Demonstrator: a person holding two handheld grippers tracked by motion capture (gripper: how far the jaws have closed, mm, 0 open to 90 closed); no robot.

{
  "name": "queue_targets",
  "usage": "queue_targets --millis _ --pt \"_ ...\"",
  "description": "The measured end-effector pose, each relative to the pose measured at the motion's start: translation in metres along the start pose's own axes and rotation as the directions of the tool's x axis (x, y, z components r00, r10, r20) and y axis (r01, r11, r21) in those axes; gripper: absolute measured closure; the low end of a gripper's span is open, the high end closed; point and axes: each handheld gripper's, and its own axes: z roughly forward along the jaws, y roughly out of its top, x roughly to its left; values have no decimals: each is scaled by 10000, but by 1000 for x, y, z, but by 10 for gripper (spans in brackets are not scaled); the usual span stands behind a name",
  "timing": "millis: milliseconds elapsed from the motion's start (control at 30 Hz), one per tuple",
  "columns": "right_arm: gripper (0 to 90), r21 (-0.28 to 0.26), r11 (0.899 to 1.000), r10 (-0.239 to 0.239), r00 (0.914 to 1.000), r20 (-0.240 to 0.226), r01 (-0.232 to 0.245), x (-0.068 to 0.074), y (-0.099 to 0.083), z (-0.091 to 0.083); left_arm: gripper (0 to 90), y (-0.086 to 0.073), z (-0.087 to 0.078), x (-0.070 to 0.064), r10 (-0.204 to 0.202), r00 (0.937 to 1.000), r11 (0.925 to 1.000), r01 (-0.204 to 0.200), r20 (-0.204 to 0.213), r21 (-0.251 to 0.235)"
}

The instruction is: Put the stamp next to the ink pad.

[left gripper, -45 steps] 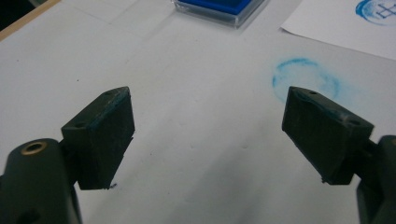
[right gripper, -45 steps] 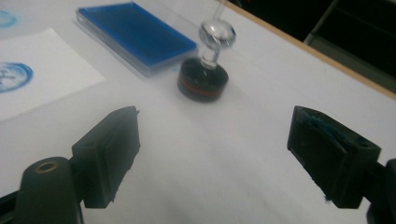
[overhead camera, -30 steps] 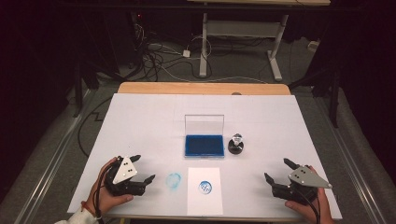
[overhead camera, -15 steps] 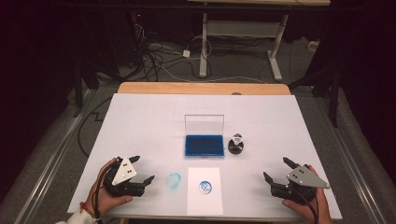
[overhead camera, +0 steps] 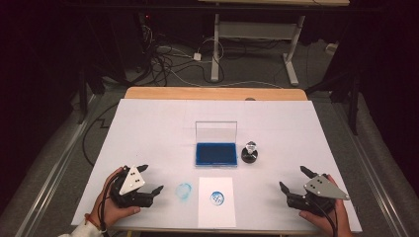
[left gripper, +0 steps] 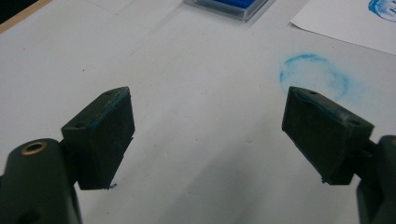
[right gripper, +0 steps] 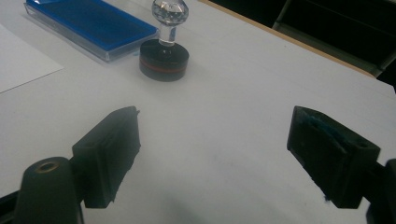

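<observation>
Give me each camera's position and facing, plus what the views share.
High view: fixed above the person's side, facing forward and down on the white table; both hands enter from the bottom, with the left gripper and right gripper.
Left gripper view: rides the left gripper, looking low across the table at the blue ink ring; its own jaws stand apart.
Right gripper view: rides the right gripper, facing the stamp and ink pad; jaws apart.
Shared: the ink pad and the stamped paper appear in all three views.
</observation>
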Motion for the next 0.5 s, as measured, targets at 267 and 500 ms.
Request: queue_targets --millis 267,500 --pt "173 23 9999 105 9999 111 -106 -2 -1 -1 168 3 3 -1 31 10000 10000 -31 -11 30" --pt "179 54 10000 -14 9995 322 12 -3 -3 -1 167 5 7 -1 98 9999 9999 -99 78 121"
